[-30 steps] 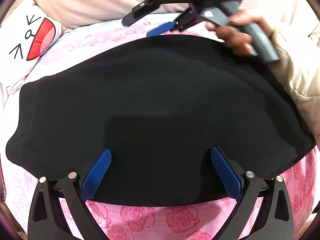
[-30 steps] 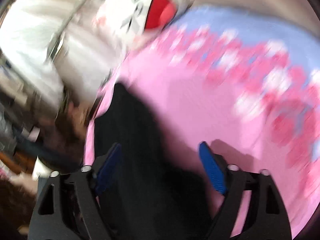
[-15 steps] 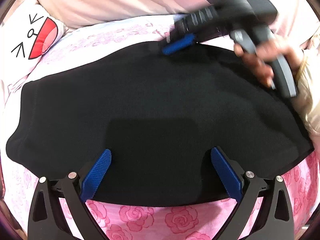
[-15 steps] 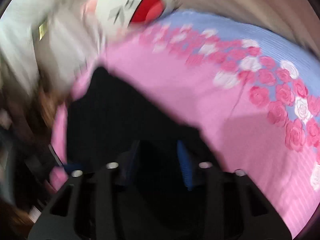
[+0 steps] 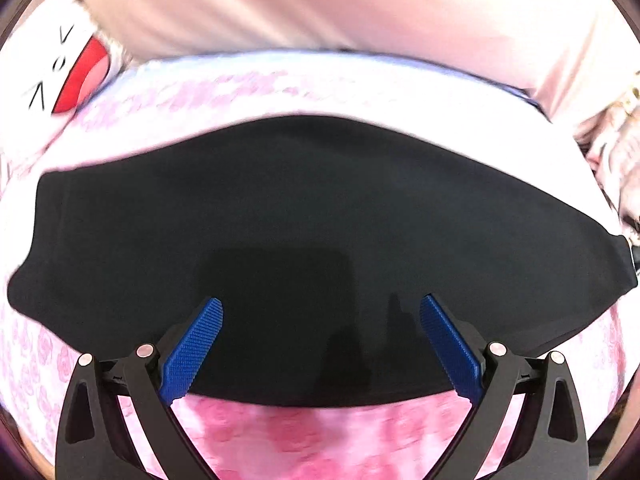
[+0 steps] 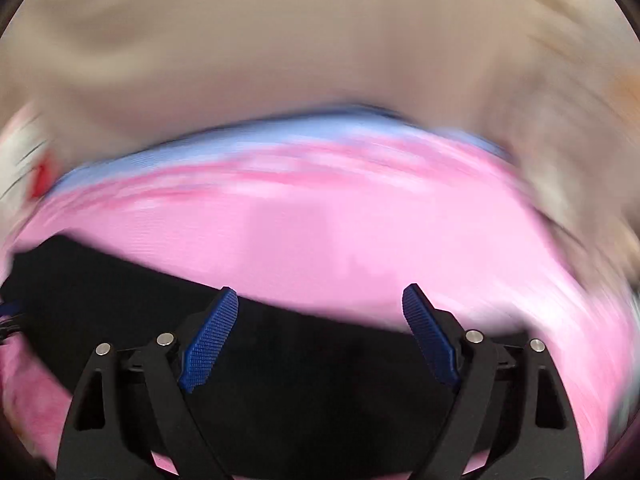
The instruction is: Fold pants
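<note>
Left wrist view is filled mostly by the pink rose-print bedsheet (image 5: 280,436), which runs from the 6 o'clock edge up to a pale cream blanket (image 5: 320,4) across 12 o'clock. On the sheet lie the black pants (image 5: 304,216), spread flat as one wide dark slab through the middle of the frame, their near hem running just behind the fingertips and their far edge curving toward 12 o'clock. A white pillow with a red cartoon mouth (image 5: 76,76) sits at 10 o'clock, beside the blanket. The left gripper (image 5: 320,312) hangs over the near part of the pants with its blue-padded fingers (image 5: 196,348) spread wide apart and nothing between them. In the right wrist view, heavily blurred, the same pink sheet (image 6: 360,232) covers the centre, with a light blue band at its far edge and beige fabric (image 6: 280,40) above it. The pants (image 6: 132,304) show as a black mass from 9 o'clock down to 6 o'clock. The right gripper (image 6: 320,312) is over their edge, its blue fingers (image 6: 212,340) also wide apart and gripping nothing; whether they touch the cloth cannot be told.
</note>
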Demonstrator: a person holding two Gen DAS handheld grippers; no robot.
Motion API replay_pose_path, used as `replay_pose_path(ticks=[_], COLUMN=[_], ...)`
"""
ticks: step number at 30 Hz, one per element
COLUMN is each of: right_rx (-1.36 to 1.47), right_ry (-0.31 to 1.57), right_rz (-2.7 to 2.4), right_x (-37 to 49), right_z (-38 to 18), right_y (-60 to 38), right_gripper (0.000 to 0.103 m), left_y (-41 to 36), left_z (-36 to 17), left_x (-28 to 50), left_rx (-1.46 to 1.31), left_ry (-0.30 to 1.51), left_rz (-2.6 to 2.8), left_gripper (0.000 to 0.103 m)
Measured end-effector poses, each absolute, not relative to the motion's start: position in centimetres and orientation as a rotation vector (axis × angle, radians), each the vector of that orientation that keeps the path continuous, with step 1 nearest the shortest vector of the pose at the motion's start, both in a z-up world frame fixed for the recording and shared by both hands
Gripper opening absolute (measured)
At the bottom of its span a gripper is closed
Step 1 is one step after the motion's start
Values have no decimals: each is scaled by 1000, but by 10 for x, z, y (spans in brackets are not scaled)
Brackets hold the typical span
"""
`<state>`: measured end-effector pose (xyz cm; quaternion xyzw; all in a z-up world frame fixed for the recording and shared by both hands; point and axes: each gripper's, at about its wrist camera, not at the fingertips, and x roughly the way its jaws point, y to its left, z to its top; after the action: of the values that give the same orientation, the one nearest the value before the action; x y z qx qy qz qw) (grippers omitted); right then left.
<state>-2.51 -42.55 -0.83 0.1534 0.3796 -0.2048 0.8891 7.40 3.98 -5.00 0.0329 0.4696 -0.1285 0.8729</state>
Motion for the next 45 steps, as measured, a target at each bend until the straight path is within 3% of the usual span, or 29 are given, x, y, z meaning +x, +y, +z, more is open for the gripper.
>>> replay_pose_path(ticks=[4,12,13,16,22,25,30,37,45], right_rx=[468,400,406,487,610,705,758,663,491], right_ry=[847,888,881,855,822,782,675,662,812], right_rz=[-548,-466,-461,-375,-319,-288,-144,188,389], right_x=[-97,-83,-81,-80,-84,-87,-77,-2,100], right_z=[-46,-73,-73,-73,-76,-69,-19,50,36], right_y=[-487,-484,-490,-500,-513,-515,-484,-363,-204], right_gripper=[83,82,76,38,29,17,17,17,17], left_y=[-3,-65,-68,-66,-69,-67,-50,-4,75], left_z=[-43,-40,-41,-44,-50,-49,-46,-41,-38], left_x=[68,44,42,51,49,49,54,55,55], left_rx=[132,264,264,257,267,267,230,148,36], left_ry=[967,964,967,986,1007,1005,1003,994,987], left_rz=[-333,-403,-401,-390,-383,-377,-351,-315,-237], left_gripper=[98,98,98,98,98,98,98,98,98])
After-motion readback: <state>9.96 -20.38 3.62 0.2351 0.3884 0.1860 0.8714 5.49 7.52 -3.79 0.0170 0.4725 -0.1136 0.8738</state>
